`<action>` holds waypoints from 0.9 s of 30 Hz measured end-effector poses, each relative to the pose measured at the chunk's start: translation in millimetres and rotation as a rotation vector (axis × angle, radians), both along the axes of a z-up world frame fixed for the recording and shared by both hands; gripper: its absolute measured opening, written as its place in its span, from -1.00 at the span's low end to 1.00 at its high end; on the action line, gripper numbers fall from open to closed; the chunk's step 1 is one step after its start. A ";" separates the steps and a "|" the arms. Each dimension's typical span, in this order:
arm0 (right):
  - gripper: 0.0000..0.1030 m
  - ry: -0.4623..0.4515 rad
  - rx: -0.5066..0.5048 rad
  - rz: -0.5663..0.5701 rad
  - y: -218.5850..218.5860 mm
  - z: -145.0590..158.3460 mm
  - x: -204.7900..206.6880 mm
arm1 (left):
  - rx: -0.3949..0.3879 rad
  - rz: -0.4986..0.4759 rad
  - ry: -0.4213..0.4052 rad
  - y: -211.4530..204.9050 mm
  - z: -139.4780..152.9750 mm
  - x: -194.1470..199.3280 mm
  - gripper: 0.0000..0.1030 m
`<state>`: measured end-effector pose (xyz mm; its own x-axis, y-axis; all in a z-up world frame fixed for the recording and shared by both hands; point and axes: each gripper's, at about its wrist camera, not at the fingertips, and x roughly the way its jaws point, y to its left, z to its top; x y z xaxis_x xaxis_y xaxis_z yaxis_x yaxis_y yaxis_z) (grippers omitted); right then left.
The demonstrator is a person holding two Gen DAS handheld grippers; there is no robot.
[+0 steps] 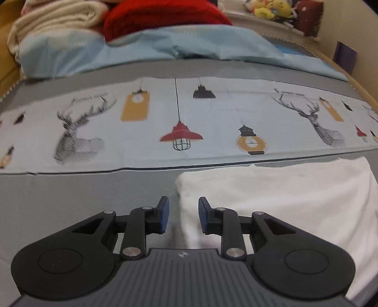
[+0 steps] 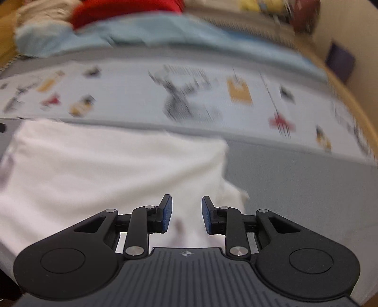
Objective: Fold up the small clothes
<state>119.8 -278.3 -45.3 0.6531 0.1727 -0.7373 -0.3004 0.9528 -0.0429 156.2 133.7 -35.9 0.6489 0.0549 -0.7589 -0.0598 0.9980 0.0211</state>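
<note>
A white garment [image 1: 283,196] lies flat on the grey surface, at the lower right of the left wrist view. My left gripper [image 1: 183,213] is open and empty, its jaws straddling the garment's left edge. In the blurred right wrist view the same white garment [image 2: 106,170] fills the lower left. My right gripper [image 2: 186,212] is open and empty, just above the garment's right part near a rumpled corner [image 2: 236,193].
A pale printed cloth with deer and lamps [image 1: 189,122] lies across the surface behind the garment. Behind it lie a light blue cloth [image 1: 165,52], a red item [image 1: 163,19] and a cream blanket [image 1: 54,21]. A wooden edge [image 2: 349,99] curves at right.
</note>
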 end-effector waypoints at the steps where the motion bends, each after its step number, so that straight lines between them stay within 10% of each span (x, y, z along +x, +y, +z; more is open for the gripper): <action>1: -0.44 -0.023 0.029 0.017 10.8 6.5 -9.2 | 0.000 -0.009 0.001 4.0 5.7 -7.6 -0.42; 11: -0.69 -0.041 0.243 0.263 150.9 13.2 -98.8 | 0.002 0.019 -0.103 43.7 46.8 -108.7 -0.42; 27: -0.29 0.076 -0.015 0.611 309.1 -61.5 -146.2 | -0.003 0.118 -0.017 90.6 42.2 -117.9 -0.42</action>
<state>-26.4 30.8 -106.8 0.3852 0.4887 -0.7828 -0.7944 0.6072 -0.0118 38.4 224.3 6.3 0.6506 0.1297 -0.7483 -0.1777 0.9840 0.0160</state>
